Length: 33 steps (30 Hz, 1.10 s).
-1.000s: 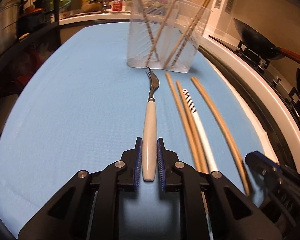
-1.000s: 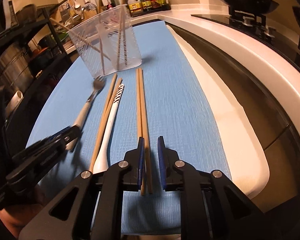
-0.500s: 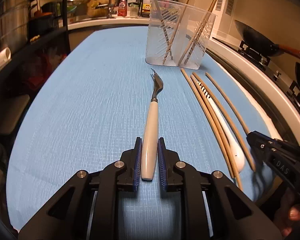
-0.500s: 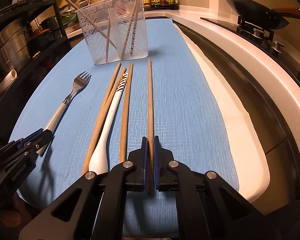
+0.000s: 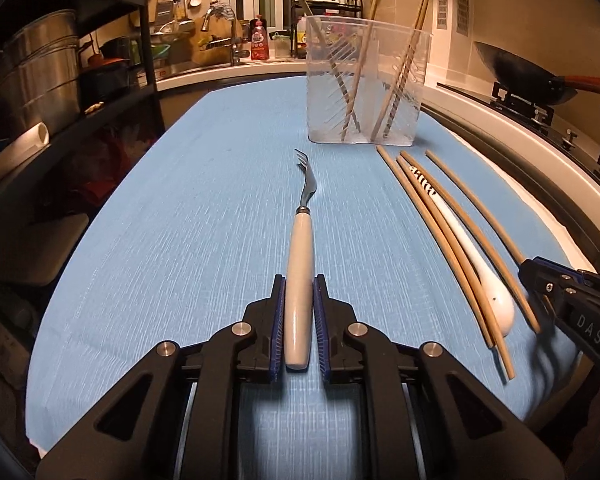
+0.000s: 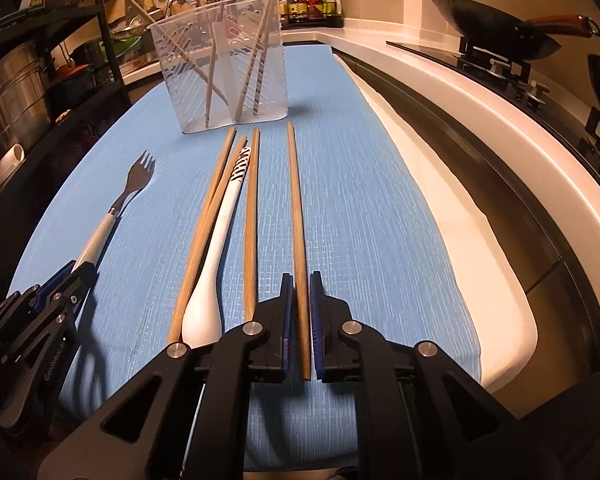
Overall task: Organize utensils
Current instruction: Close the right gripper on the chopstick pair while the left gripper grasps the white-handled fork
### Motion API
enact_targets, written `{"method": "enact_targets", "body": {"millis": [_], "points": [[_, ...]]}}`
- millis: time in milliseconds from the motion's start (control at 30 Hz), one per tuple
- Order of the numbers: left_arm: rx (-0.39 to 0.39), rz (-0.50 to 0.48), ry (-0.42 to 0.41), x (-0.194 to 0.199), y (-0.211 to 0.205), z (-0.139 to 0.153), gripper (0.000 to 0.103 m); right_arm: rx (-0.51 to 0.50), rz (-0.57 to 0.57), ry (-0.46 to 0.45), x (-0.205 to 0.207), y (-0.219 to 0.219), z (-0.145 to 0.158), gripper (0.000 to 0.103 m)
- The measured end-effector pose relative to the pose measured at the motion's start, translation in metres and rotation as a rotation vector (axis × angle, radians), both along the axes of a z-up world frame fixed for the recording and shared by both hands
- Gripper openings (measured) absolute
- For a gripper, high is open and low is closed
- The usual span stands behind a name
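Note:
My left gripper (image 5: 299,292) is shut on the white handle of a fork (image 5: 300,264), tines pointing at the clear plastic utensil holder (image 5: 366,84); the fork (image 6: 112,216) also shows in the right wrist view. My right gripper (image 6: 299,292) is shut on a single wooden chopstick (image 6: 296,208) held above the blue mat. The holder (image 6: 220,64) has several chopsticks standing in it. On the mat lie three more chopsticks (image 6: 252,208) and a white spoon with a striped handle (image 6: 220,248).
The blue mat (image 5: 180,220) covers the counter. A black shelf with steel pots (image 5: 40,76) stands on the left. A stove with a wok (image 5: 532,76) is on the right past the white counter edge (image 6: 480,92). A sink with bottles is at the back.
Both grippers have lifted and pulled back. The right gripper closed on one chopstick and separated it from its mate. The fork has risen with the left gripper.

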<state>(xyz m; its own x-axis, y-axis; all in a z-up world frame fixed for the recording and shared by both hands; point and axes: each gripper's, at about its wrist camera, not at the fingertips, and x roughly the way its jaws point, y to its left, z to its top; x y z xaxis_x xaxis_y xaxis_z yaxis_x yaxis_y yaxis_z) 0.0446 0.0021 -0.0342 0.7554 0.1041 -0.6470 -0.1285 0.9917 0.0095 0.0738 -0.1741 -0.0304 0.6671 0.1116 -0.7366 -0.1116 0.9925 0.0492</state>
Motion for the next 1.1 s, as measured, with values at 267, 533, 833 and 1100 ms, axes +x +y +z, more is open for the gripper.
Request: {"method": "enact_targets", "body": {"millis": [267,533,833,1100], "points": [[-0.021,-0.026,-0.021,0.006,-0.0033,-0.0017,0.014,-0.01,0.005,-0.01,0.0005,0.0031,-0.0004,0.006],[-0.01,-0.009,-0.029,0.0057,-0.003,-0.002,0.014,-0.005,0.005,-0.01,0.0005,0.0024,-0.0006,0.006],[-0.012,0.0,-0.027,0.006,-0.0017,-0.0021,0.014,-0.025,0.014,-0.017,-0.0005,0.0043,-0.0001,0.006],[-0.01,-0.001,-0.027,0.0055,-0.0025,-0.0024,0.014,-0.028,0.015,-0.017,0.0006,0.0055,-0.0002,0.006]]}}
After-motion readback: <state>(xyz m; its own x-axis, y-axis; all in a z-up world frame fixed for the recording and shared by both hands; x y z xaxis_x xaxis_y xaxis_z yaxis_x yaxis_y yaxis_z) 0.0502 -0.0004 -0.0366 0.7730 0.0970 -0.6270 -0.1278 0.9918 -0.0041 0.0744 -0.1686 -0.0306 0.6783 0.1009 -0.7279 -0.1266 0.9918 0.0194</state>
